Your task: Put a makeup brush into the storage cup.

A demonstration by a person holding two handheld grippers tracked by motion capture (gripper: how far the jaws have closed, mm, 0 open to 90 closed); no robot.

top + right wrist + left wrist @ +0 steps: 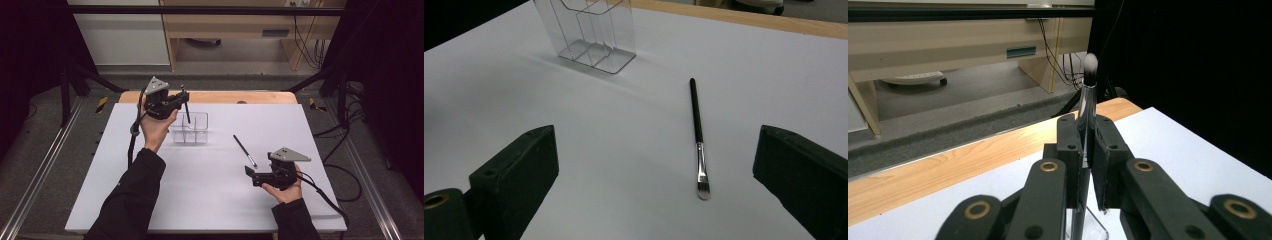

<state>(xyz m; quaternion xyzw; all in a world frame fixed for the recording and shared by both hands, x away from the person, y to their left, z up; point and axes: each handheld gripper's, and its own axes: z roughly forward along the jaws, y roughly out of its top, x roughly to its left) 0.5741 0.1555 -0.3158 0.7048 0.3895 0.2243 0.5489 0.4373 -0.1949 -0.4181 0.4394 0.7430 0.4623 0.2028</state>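
Observation:
My left gripper (181,102) is shut on a makeup brush (185,106), held upright above the clear divided organizer (190,128) at the table's back middle. In the left gripper view the brush (1088,100) stands between the jaws with its white bristle tip up, and the organizer's rim (1098,226) shows below. A second brush (244,150) with a black handle and flat tip lies on the white tabletop right of the organizer. My right gripper (252,176) rests low near the front right, open, with nothing between its jaws. The right gripper view shows the lying brush (698,135) ahead and the organizer (591,32) farther off.
The white tabletop (210,190) has a wooden edge (225,96) at the back. Beyond it are a floor, a wooden desk (240,25) and cables. Black frame rails run along both sides of the table.

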